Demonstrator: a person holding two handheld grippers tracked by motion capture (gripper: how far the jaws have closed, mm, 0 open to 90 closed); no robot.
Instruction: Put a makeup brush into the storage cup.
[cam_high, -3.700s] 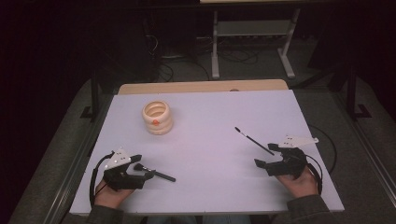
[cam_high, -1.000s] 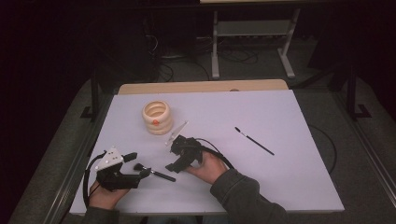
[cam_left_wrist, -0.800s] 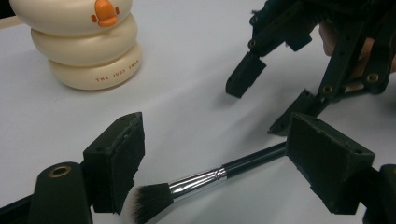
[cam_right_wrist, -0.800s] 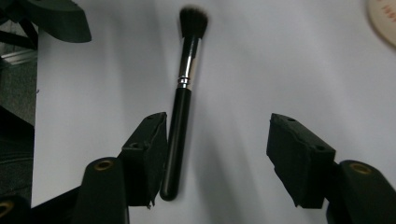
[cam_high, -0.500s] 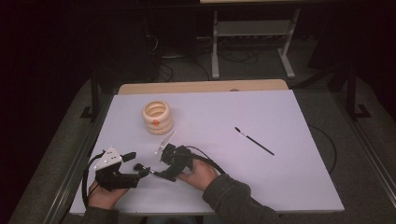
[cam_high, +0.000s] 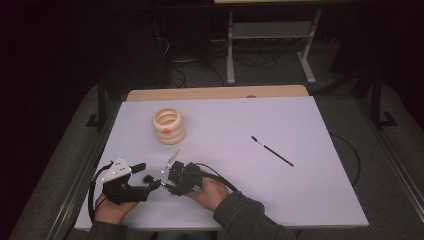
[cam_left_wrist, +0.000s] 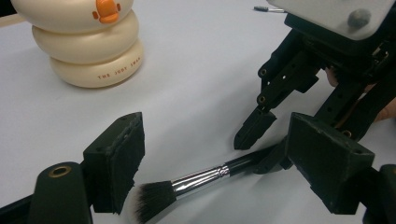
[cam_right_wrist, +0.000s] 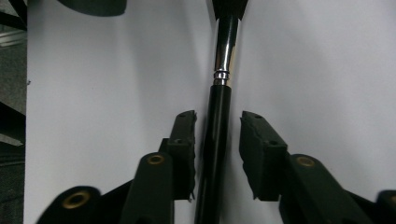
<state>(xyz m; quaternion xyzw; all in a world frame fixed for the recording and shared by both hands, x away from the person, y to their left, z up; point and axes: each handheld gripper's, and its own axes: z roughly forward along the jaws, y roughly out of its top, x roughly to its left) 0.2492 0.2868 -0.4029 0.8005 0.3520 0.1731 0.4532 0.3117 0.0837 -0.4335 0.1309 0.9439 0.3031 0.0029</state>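
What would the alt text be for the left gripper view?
A makeup brush lies on the white table between the open left gripper; the right gripper straddles its handle. A cream ringed holder stands behind.

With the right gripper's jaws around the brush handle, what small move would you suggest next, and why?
Probably close the right gripper. Its jaws stand open on either side of the makeup brush handle, with gaps showing on both sides, while the left gripper also stands open around the bristles.
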